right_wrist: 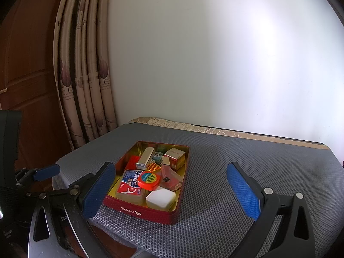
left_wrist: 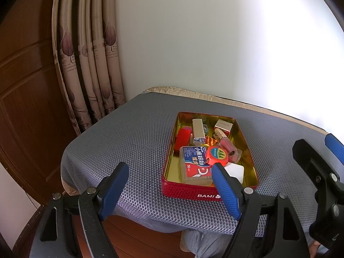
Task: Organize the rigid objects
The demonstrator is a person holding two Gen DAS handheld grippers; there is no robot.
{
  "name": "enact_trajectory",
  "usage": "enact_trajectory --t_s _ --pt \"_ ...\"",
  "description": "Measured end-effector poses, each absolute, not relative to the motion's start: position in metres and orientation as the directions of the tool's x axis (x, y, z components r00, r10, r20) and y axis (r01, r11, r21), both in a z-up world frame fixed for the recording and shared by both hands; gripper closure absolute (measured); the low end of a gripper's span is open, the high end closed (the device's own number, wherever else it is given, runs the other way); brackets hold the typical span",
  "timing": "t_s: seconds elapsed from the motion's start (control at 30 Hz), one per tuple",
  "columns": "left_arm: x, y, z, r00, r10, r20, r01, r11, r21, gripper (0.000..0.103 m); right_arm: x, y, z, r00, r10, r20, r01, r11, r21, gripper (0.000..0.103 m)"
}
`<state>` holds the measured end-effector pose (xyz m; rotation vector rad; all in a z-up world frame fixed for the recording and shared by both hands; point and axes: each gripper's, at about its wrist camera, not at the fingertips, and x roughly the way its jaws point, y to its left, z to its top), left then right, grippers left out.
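We see a red tin (right_wrist: 150, 211) marked BAMI sitting on the grey mesh mat (right_wrist: 236, 161) that covers the counter, towards its near edge. Inside it lie a white block (right_wrist: 160, 197), an orange round case (right_wrist: 148, 179), a blue-and-red floss-pick box (right_wrist: 130, 186), a silver bar (right_wrist: 145, 158), a small gold-and-white carton (right_wrist: 176, 155) and other small pieces. Our left hand-held gripper (left_wrist: 172, 191) hangs before the tin's near wall, fingers spread apart and holding nothing. Our right hand-held gripper (right_wrist: 172, 190) likewise stands wide apart and bare, its left finger (right_wrist: 99, 190) just beside the tin. Behind are a patterned curtain (right_wrist: 86, 86) and a white wall (right_wrist: 215, 64).
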<state>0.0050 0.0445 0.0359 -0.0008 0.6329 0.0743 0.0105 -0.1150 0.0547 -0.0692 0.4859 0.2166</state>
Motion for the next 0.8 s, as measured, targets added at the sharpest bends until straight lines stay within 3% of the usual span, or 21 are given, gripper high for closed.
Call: enact_trajectory --t_s 0.6,0.8 --pt "0.0056 0.0471 0.0368 0.800 0.059 -0.597 -0.059 0.998 0.020 0.021 0.0112 -0.1143 0.0528 0.853 0.189 -0.486 -0.225 0.974 -0.015 0.001" --pt "0.0011 0.0443 0.0372 0.823 0.072 -0.564 -0.065 0.997 0.032 0.017 0.0114 -0.1146 0.0539 0.854 0.194 -0.482 -0.228 0.974 -0.013 0.001"
